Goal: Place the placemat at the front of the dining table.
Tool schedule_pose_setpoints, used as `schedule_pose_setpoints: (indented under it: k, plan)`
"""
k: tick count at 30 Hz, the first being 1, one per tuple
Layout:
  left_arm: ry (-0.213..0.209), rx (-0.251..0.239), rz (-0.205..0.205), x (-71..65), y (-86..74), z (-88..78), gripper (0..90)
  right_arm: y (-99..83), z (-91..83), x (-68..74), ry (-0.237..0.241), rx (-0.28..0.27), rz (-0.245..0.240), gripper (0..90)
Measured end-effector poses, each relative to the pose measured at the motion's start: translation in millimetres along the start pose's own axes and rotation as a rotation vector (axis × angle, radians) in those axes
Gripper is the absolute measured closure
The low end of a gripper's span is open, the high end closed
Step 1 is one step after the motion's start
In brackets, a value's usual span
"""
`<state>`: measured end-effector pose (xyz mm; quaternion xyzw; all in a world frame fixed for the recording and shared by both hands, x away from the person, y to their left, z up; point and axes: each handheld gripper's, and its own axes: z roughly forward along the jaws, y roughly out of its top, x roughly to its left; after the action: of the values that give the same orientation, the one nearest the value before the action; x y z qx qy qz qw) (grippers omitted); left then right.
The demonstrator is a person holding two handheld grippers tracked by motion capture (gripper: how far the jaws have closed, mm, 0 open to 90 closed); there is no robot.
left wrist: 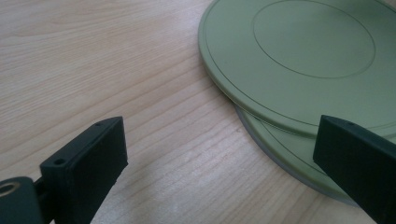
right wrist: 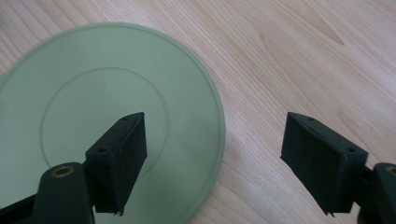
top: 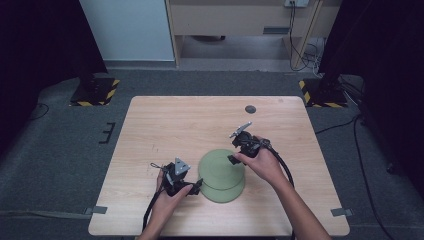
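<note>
Two green plates stacked near the near edge of the table (top: 150, 120), slightly right of centre: top plate (top: 221, 168) offset toward the far left over bottom plate (top: 227, 192). Stacking apparently done; alignment not. Left gripper (top: 197, 186) at the stack's left rim, jaws spread, nothing between them. Right gripper (top: 233, 159) over the top plate's right edge, jaws apart and straddling the rim, no contact seen. Possibly squaring up left; hard to judge from above.
</note>
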<state>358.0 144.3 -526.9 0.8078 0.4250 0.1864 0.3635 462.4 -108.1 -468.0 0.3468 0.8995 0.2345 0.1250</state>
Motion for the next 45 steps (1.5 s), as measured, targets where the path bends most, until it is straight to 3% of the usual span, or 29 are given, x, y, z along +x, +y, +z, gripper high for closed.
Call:
schedule_pose_setpoints:
  k: [15, 22, 33, 45]
  plan:
    - [-0.014, 0.014, 0.011, -9.9, -0.6, 5.5, 1.9, -1.0, 13.0, -6.2, 0.044, 0.035, 0.016, 30.4]
    - [0.009, 0.005, -0.001, -10.9, 2.1, 10.0, 0.5, -0.3, 19.2, -9.3, 0.09, 0.04, 0.046, 30.8]
    - [0.007, 0.009, -0.006, -10.1, 2.3, 10.4, 0.0, -0.1, 26.4, -11.7, 0.148, 0.052, 0.072, 29.6]
    - [0.016, 0.011, -0.004, -9.7, 4.6, 12.0, 0.0, 1.1, 37.3, -11.3, 0.177, 0.061, 0.096, 28.9]
